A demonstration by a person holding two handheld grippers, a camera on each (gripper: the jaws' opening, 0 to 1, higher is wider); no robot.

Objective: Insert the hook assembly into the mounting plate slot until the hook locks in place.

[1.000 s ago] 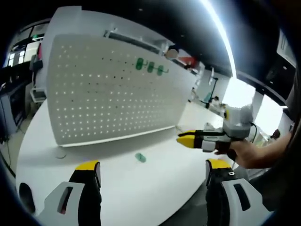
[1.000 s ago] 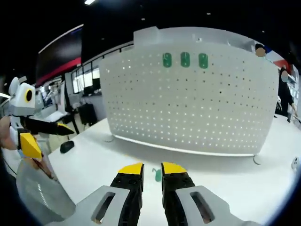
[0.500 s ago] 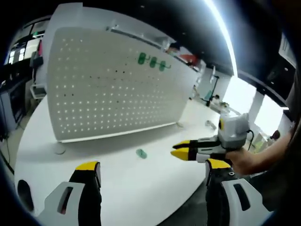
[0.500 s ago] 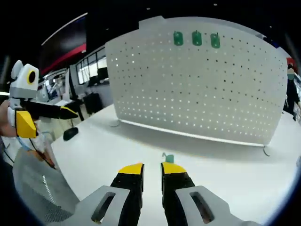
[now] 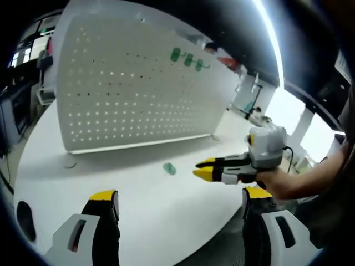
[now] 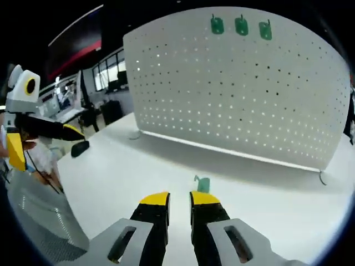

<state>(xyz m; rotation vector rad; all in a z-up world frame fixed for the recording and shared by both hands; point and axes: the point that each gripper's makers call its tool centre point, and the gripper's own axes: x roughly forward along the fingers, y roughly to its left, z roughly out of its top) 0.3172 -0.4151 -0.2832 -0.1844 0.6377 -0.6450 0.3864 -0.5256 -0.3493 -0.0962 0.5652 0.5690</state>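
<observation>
Fingertips of our right gripper sit nearly closed, empty, just short of the green hook on the white table. Our left gripper hangs wide open. Three green hooks hang on the pegboard behind.

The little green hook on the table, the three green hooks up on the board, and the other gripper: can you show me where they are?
Green hook (image 6: pixel 202 184), right gripper view, on its flat body.
Three hooks on the board (image 6: pixel 241 26), right gripper view, on the middle one.
Right gripper (image 5: pixel 202 168), left gripper view, between its yellow tips.
</observation>
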